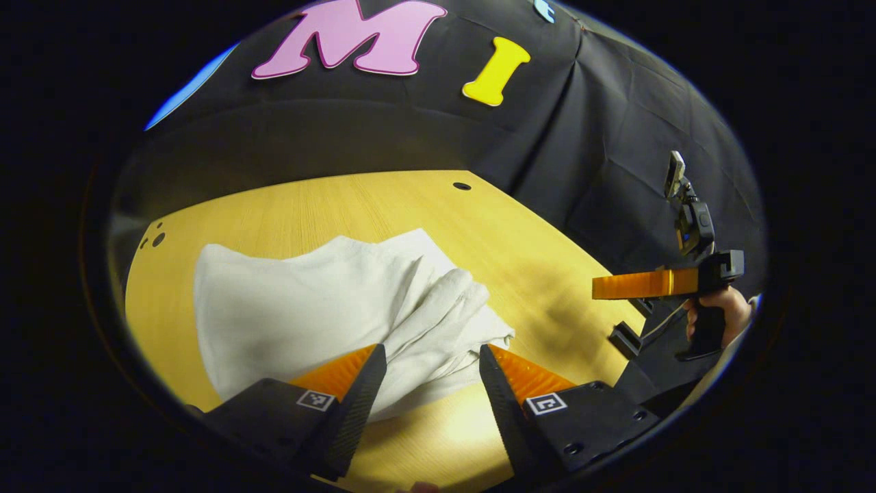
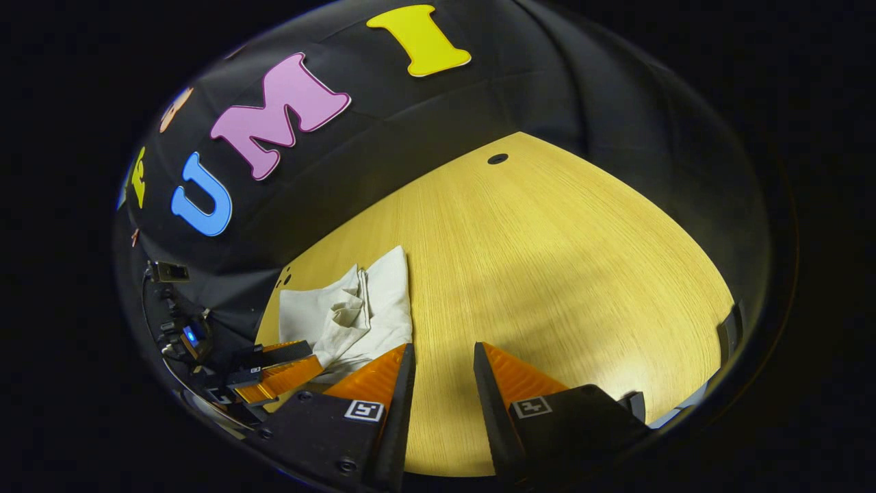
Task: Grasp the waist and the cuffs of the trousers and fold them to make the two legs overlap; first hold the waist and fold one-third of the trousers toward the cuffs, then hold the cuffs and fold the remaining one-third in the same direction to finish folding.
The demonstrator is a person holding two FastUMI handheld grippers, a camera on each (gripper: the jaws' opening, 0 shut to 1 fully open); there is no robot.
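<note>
The white trousers (image 1: 308, 308) lay on the wooden worktop (image 1: 493, 233), already in a compact, bunched bundle and not spread flat. In the left gripper view they were directly ahead of the left gripper (image 1: 432, 359), whose fingers stood wide apart with nothing between them, just above the near edge of the cloth. In the right gripper view the trousers (image 2: 356, 311) were to the left of the right gripper (image 2: 443, 356), near the far left corner of the worktop (image 2: 561, 260). The fingers of this gripper were also apart and empty, over bare wood.

The cloth looked light, soft and quite limp, with thick rolled creases on its right side. I judged that it would sag and slide when lifted, so one point of hold would let the layers fall open. Which edge was the waist and which the cuffs, I could not tell from these pictures. A good hold would probably be on a flat outer edge, taking all layers together, one gripper at each corner, not on the thick rolled part, where the fingers might catch only the upper layer.
</note>
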